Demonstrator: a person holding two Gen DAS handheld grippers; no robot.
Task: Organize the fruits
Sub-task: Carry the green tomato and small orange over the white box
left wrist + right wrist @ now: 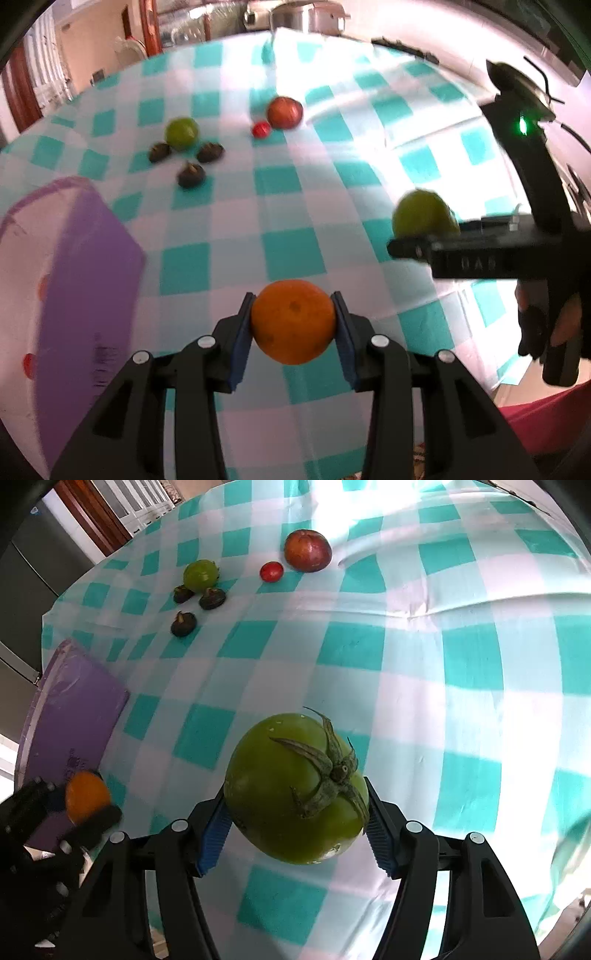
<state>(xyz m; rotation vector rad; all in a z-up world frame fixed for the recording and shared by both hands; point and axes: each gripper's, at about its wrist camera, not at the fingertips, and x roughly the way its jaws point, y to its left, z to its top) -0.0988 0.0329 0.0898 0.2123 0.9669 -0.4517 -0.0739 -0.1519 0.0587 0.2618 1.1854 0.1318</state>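
Note:
My left gripper [293,325] is shut on an orange [293,320], held above the checked tablecloth [280,206]. In the right wrist view that same orange [86,795] shows at the lower left, beside the purple bin. My right gripper [297,812] is shut on a large green tomato [295,790] with its stalk facing the camera; the left wrist view shows this green tomato [424,216] at the right. Far off on the cloth lie a red-brown apple [307,550], a small red tomato [271,571], a small green tomato [200,575] and three dark fruits [183,623].
A purple bin [88,295] with a white inside stands at the left edge of the table; its purple wall [74,716] also shows in the right wrist view. A person's gloved hand [546,325] holds the right gripper. Metal pots [295,16] stand beyond the table.

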